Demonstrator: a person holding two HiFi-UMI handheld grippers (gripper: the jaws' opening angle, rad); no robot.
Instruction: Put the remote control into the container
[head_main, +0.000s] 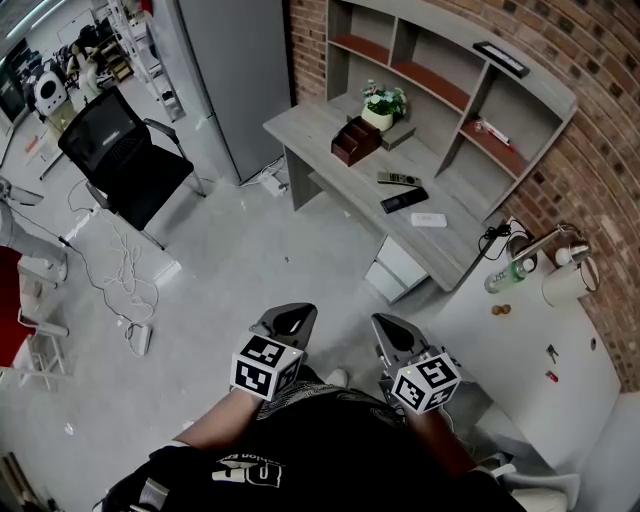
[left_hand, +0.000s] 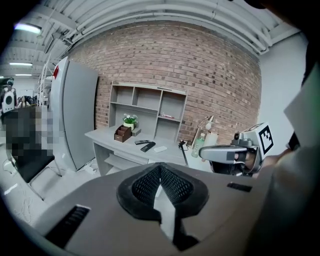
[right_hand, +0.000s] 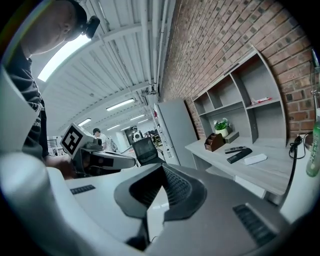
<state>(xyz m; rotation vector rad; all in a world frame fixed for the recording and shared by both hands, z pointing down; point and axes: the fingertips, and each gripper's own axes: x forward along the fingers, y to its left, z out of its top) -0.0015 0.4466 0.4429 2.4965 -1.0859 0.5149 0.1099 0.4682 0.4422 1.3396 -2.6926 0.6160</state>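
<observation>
Fingers of the left gripper (head_main: 288, 322) and right gripper (head_main: 395, 335) are closed, empty. The black remote control (head_main: 404, 200) lies flat on the counter (head_main: 310, 125), near the brown container (head_main: 355, 140) — probably light, stiff, slick plastic, best pinched across its narrow sides at mid-length.

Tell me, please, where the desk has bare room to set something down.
Free: the desk end left of the brown container, and the strip along the front edge. Crowded: mid-desk, where three remotes lie close, and by the potted plant.

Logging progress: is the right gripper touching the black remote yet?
Apart. Head view shows the right gripper over floor, well short of the black remote on the desk.
</observation>
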